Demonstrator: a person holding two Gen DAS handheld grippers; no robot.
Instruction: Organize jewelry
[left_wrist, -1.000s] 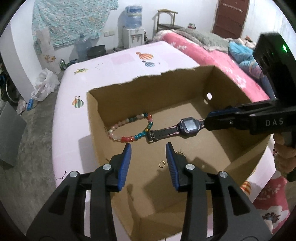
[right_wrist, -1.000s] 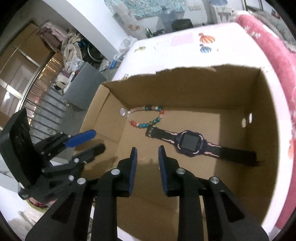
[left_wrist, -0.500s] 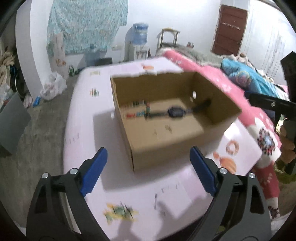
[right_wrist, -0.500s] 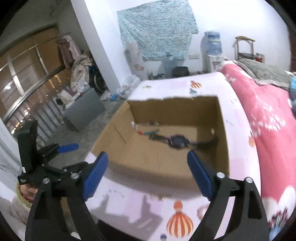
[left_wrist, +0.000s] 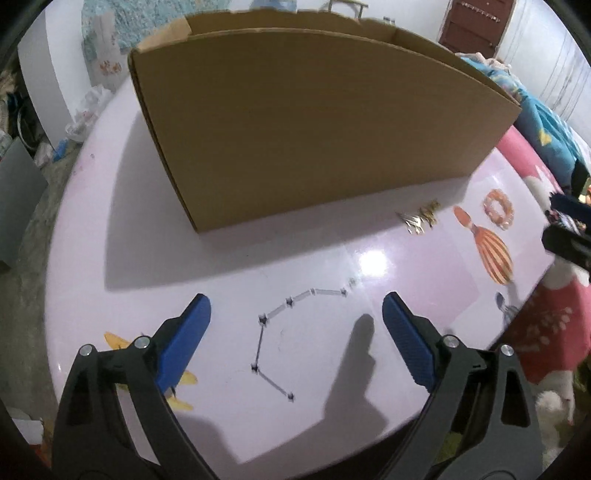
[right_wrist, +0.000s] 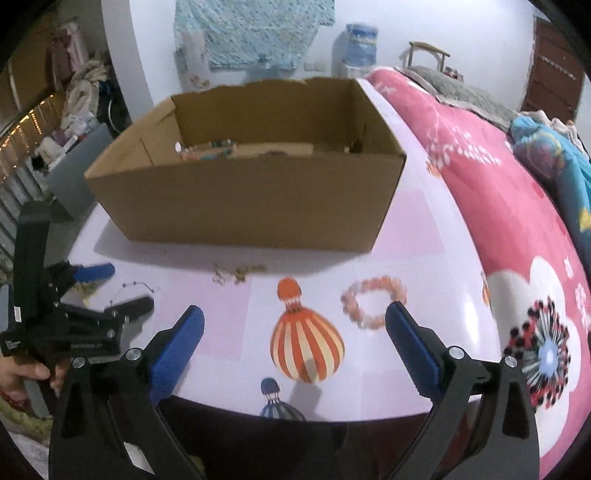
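Inside, box (right_wrist: 255, 199) contents blur; beads (right_wrist: 208, 149) barely show.

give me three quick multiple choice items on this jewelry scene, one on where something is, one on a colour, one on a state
1. Where does the pink beaded bracelet lie?
A. inside the brown cardboard box
B. on the tabletop in front of the box
C. on the pink bedspread

2. What colour are the pads on the left gripper?
A. blue
B. red
C. green

3. How does the thin silver chain necklace lie?
A. held in a gripper
B. draped over the box wall
C. loose on the table, untouched

Answers
1. B: the bracelet rests on the pale printed table, apart from the brown cardboard box and beside the striped balloon print.
2. A: both finger pads show blue in the left wrist view.
3. C: the chain lies flat between the wide-apart fingers, and neither pad touches it.
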